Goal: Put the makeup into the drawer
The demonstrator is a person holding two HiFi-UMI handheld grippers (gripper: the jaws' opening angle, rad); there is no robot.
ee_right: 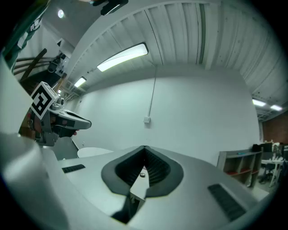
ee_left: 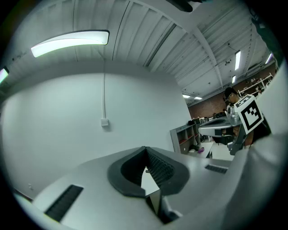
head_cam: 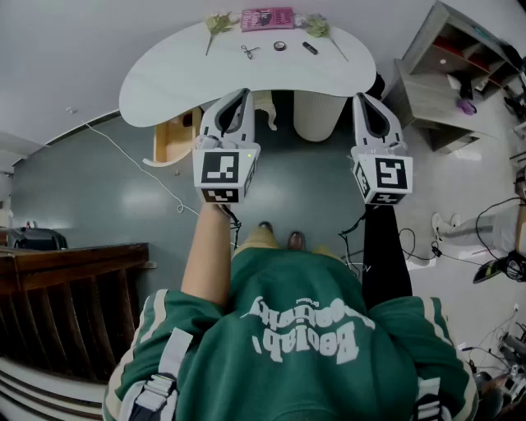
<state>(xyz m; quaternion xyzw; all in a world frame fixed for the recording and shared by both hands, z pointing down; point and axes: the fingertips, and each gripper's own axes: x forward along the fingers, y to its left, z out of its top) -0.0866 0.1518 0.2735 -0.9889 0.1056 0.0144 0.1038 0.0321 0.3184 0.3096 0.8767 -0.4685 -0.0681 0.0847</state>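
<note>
**Makeup on the table, both grippers closed and empty**

A wooden drawer [head_cam: 174, 136] appears to be pulled open under the left end of the white table [head_cam: 164, 78]. The left gripper [head_cam: 244, 93] is held level short of the table, its jaws pressed together with nothing between them. The makeup is laid out near the far edge of the tabletop: a small metal tool [head_cam: 248, 51], a flat pink case [head_cam: 267, 18], a little round pot [head_cam: 280, 46] and a short black tube [head_cam: 310, 48]. All are judged light and hard. The tube may roll, and the case is best taken across its short sides. The right gripper [head_cam: 362, 99] is likewise held level, its jaws closed on nothing.
</note>
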